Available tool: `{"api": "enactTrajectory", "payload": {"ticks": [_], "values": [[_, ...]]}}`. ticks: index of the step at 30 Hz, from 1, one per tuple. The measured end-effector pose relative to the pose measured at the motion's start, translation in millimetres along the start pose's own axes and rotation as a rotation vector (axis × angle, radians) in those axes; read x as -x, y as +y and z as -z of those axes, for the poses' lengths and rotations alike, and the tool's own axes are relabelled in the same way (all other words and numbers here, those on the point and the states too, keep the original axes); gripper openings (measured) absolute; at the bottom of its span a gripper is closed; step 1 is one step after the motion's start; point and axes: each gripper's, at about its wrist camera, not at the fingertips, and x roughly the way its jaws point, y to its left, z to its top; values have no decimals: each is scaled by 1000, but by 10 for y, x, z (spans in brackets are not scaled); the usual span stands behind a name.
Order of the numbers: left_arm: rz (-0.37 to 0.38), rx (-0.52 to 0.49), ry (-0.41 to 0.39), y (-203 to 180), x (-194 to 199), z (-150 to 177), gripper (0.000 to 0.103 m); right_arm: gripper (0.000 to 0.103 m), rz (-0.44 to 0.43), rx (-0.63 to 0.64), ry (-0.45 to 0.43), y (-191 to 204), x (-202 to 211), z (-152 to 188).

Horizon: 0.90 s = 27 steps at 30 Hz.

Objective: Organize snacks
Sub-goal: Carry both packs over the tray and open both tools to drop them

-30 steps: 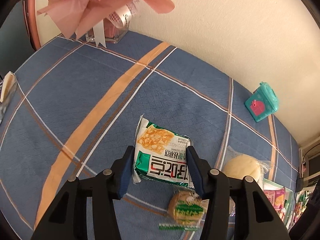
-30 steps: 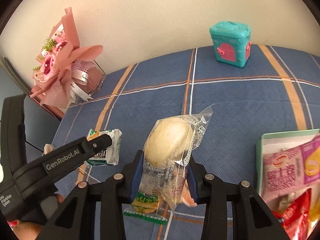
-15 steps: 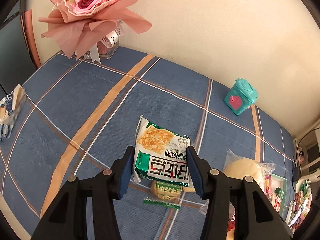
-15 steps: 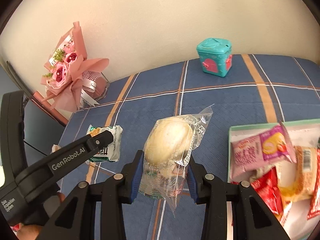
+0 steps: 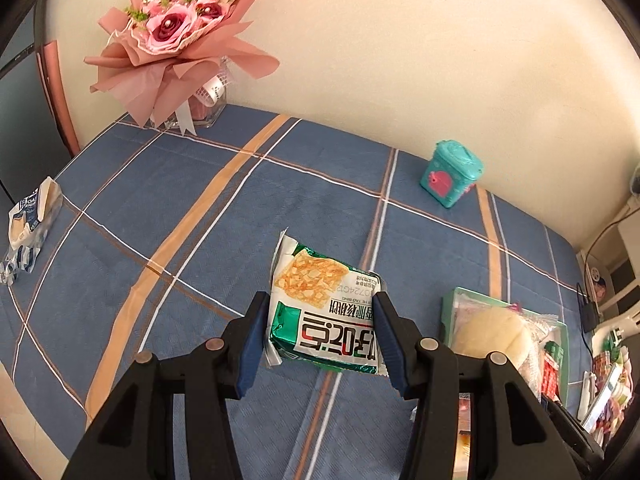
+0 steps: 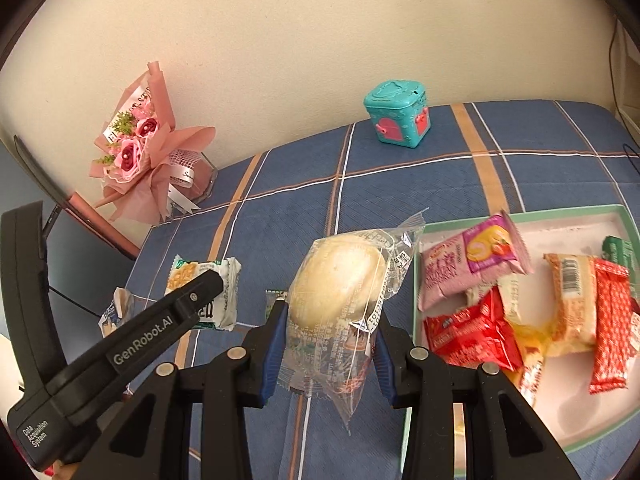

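My left gripper (image 5: pixel 318 336) is shut on a green and white cracker packet (image 5: pixel 324 312) and holds it above the blue plaid tablecloth. My right gripper (image 6: pixel 330 340) is shut on a pale round bun in a clear wrapper (image 6: pixel 340 280), held just left of the green-rimmed tray (image 6: pixel 624 220). The tray holds several snack packets, among them a pink one (image 6: pixel 472 260) and red ones (image 6: pixel 476 332). In the left wrist view the bun (image 5: pixel 490 336) hangs over the tray (image 5: pixel 448 304). The left gripper and its packet (image 6: pixel 208 292) also show in the right wrist view.
A teal toy box (image 6: pixel 398 120) stands near the wall. A pink flower bouquet in a glass vase (image 5: pixel 176 56) stands at the back left. A blue and white wrapper (image 5: pixel 28 228) lies at the table's left edge. Clutter lies beyond the right edge (image 5: pixel 608 376).
Both grippers have lifted and moved right with their snacks. The tray has come into view beside the bun. The small round green-labelled cookie on the cloth is out of sight.
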Motion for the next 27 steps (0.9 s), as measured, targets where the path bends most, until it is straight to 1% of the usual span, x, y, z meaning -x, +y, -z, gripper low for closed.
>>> {"api": "enactTrajectory", "payload": {"ticks": [6, 13, 17, 21, 27], "values": [[16, -27, -22, -173, 146, 92, 53, 42, 8, 9, -18, -43, 200, 71], [31, -60, -22, -375, 257, 168, 53, 42, 25, -12, -39, -201, 401, 110], [44, -79, -22, -513, 309, 215, 53, 42, 33, -45, -49, -376, 485, 112], [64, -108, -12, -697, 313, 289, 53, 42, 69, -71, -61, -563, 555, 90], [94, -191, -2, -1056, 309, 439, 53, 42, 125, -135, -101, -957, 720, 46]]}}
